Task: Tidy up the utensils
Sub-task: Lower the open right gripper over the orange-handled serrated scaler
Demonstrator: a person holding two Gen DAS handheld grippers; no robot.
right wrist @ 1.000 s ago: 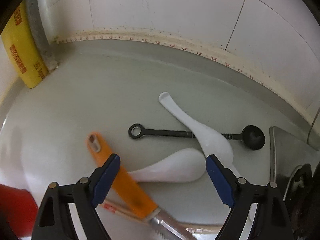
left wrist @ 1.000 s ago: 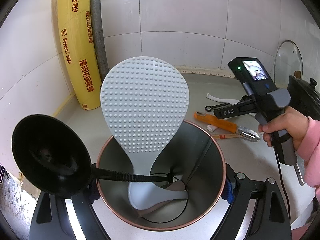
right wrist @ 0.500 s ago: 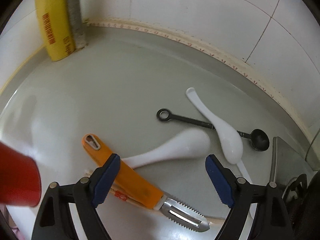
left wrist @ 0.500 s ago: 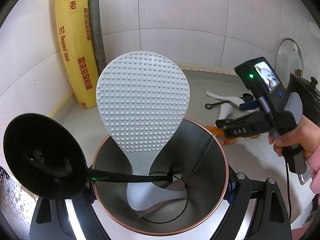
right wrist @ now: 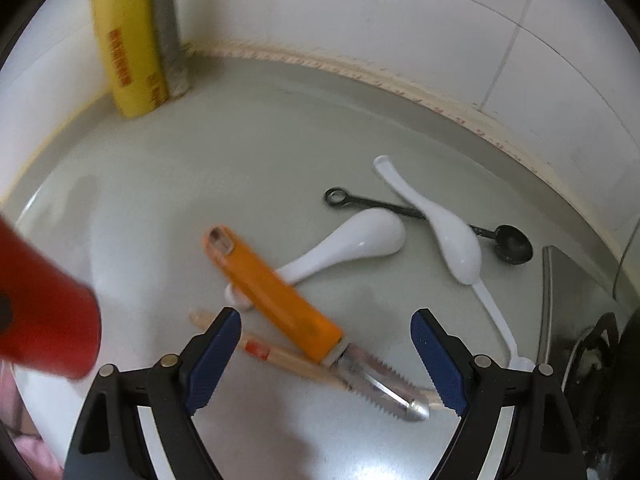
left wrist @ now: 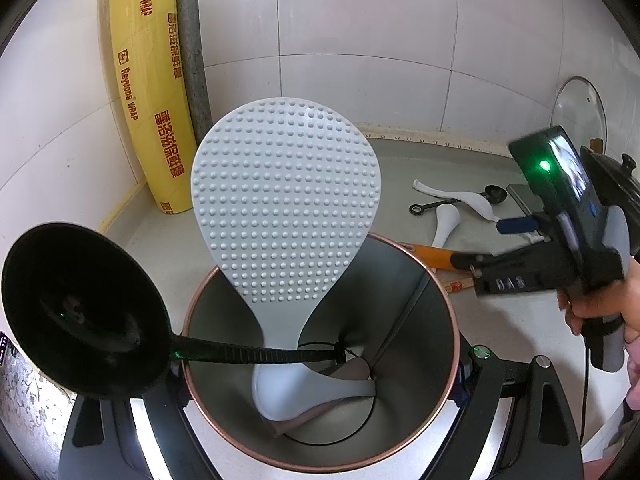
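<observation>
Grey counter (right wrist: pixel 248 168), white tiled walls (left wrist: pixel 360 20), left tongs (left wrist: pixel 320 364) gripping holder (left wrist: pixel 404 280), right tongs (right wrist: pixel 326 354) wide

The tall yellow cardboard wrap box (left wrist: pixel 146 80) reads "Reyuons WRAP", with red Chinese characters beside. The right tool (left wrist: pixel 520 240) bears "DAS".

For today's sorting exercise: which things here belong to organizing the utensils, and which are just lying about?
Job:
metal holder
rice paddle
black ladle
orange peeler
two white spoons
small black scoop
chopsticks

Lying about:
yellow wrap box
glass lid
</observation>
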